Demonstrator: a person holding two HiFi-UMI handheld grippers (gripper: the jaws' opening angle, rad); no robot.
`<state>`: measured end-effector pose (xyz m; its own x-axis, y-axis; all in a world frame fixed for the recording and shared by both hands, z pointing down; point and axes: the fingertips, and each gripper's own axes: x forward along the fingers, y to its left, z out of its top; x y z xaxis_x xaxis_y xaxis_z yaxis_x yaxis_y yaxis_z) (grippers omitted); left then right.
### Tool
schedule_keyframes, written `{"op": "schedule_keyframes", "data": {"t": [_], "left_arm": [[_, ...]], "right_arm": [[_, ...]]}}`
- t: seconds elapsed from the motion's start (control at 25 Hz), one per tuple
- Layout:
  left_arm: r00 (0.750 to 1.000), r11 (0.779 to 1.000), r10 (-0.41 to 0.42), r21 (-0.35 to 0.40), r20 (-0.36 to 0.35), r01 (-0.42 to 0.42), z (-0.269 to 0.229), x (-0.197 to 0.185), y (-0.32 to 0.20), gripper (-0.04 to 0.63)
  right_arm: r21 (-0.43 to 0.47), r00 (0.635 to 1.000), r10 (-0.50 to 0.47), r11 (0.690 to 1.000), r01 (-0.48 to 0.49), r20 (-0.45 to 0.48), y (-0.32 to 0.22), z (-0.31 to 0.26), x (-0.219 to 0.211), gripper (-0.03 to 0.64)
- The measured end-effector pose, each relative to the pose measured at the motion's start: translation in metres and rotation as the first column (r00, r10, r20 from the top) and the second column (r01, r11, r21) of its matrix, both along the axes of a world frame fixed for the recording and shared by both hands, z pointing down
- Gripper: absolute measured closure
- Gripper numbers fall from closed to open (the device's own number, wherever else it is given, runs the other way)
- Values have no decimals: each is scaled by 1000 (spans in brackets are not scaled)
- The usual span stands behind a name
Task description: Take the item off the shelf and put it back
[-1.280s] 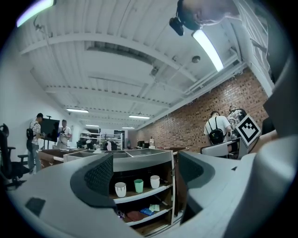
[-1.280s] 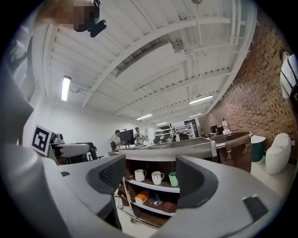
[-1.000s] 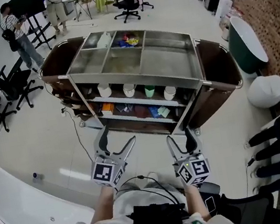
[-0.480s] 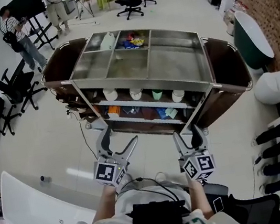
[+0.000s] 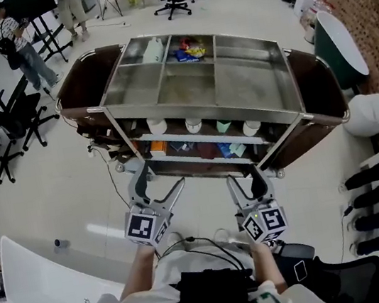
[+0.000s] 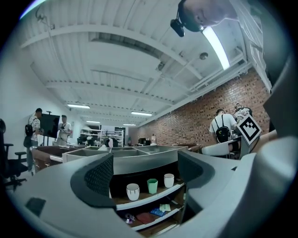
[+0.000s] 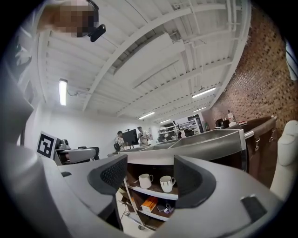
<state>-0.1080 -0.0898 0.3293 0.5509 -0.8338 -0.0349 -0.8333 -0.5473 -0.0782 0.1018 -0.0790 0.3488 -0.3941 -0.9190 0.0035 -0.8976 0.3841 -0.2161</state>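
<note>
Both claws are held level, facing the steel cart [image 5: 251, 86], clear of it. Left claw [image 5: 162, 178]: jaws spread wide, nothing between them. Right claw [image 5: 243, 180]: jaws have just been closing; a narrower gap remains, nothing in it. The cups [image 5: 194, 125] stand in a row on the upper shelf [image 5: 173, 141], with a green cup [image 5: 223, 125] among white ones, all untouched.

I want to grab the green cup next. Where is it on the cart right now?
In the head view the green cup stands on the cart's upper shelf, right of centre, between the middle white cup and the rightmost white cup.
</note>
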Motion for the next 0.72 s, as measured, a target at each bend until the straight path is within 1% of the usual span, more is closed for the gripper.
{"op": "schedule_keyframes", "data": {"t": [0.16,0.36,0.56,0.72], "left_arm": [[1000,1000,24,-15,-19,-24,6,-2,-3,189],[998,999,43,-23,-45,-44,5,-3,-6,189],[998,998,56,-21,-42,-57,9,-1,-8,189],[997,997,57,-39,-57,-59,5,1,-4,189]], "right_arm": [[-32,1000,24,999,-24,0,0,7,0,298],[-34,999,33,999,-33,17,-2,5,-1,298],[-41,999,34,999,-33,16,-2,7,-2,298],[-38,999,37,999,-37,8,0,7,-2,298]]}}
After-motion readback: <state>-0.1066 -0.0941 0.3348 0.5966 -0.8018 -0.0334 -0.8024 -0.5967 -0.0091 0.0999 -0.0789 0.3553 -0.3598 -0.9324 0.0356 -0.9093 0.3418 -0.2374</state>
